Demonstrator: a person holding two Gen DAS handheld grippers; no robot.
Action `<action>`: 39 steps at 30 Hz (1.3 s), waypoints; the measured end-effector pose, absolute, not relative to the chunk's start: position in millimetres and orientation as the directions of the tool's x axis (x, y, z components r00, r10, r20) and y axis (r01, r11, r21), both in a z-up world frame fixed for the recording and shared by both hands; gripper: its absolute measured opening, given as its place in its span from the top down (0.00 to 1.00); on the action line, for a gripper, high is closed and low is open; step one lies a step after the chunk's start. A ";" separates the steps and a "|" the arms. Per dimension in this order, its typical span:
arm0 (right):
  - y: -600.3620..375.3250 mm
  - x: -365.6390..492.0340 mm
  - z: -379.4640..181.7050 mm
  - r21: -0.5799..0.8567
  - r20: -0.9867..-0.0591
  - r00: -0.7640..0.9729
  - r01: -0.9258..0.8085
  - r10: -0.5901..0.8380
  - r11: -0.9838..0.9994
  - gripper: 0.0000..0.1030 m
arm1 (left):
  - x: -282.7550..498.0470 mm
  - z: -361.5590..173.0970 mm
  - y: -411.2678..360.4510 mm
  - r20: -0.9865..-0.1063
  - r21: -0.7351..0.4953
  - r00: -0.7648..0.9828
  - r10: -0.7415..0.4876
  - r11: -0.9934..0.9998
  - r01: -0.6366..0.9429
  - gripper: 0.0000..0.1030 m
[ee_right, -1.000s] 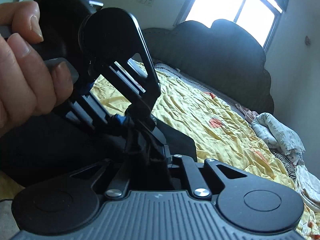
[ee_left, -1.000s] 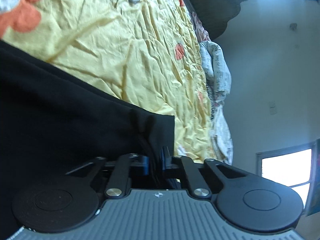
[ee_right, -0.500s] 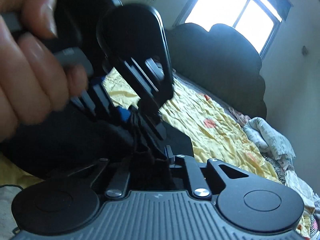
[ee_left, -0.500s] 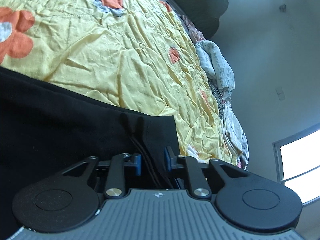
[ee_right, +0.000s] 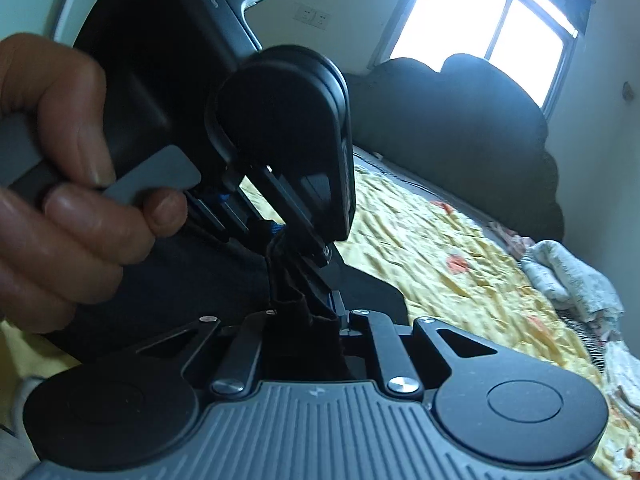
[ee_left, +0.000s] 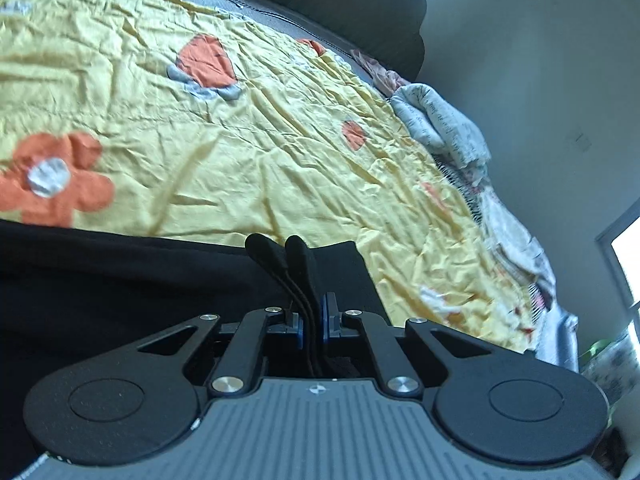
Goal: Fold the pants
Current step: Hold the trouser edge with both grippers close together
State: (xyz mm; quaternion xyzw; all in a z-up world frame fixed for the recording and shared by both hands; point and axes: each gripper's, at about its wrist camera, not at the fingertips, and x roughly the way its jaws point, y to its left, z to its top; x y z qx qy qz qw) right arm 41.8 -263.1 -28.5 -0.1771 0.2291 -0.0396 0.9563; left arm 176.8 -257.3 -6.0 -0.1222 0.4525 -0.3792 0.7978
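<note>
Black pants point(ee_left: 120, 280) lie across a yellow flowered bedsheet point(ee_left: 280, 140). My left gripper point(ee_left: 311, 320) is closing, and its blue pads pinch two bunched folds of the pants' edge. In the right wrist view, my right gripper point(ee_right: 306, 312) is shut on a gathered piece of the same black fabric point(ee_right: 288, 280). Just ahead of it, a person's hand point(ee_right: 60, 200) holds the left gripper point(ee_right: 276, 232), whose tips grip the pants close to the right one's. A flat corner of the pants point(ee_right: 368, 288) shows beyond them.
A dark padded headboard point(ee_right: 460, 112) stands at the far end of the bed under a bright window point(ee_right: 480, 28). Crumpled pale clothes point(ee_right: 572, 276) are heaped along the bed's right edge, also seen as pale clothes point(ee_left: 440, 124). Bare sheet stretches beyond the pants.
The left gripper's pads parted around the fabric half a second ago and have come together on it again. That gripper rolled and rose. The right gripper kept its hold and hardly moved.
</note>
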 end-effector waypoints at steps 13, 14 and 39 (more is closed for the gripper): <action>-231.0 51.8 -21.8 -0.237 -0.444 0.896 -0.137 0.019 0.962 0.89 | 169.9 8.6 -199.9 -0.664 -0.339 0.426 -0.615 0.755 0.562 0.94; -229.3 52.7 -21.8 -0.226 -0.446 0.895 -0.147 0.032 0.963 0.89 | 170.5 8.1 -196.0 -0.666 -0.331 0.434 -0.607 0.761 0.558 0.94; -222.6 71.8 -29.1 -0.111 -0.469 0.862 -0.276 0.194 0.955 0.89 | 177.3 -0.3 -142.3 -0.694 -0.224 0.527 -0.491 0.842 0.490 0.94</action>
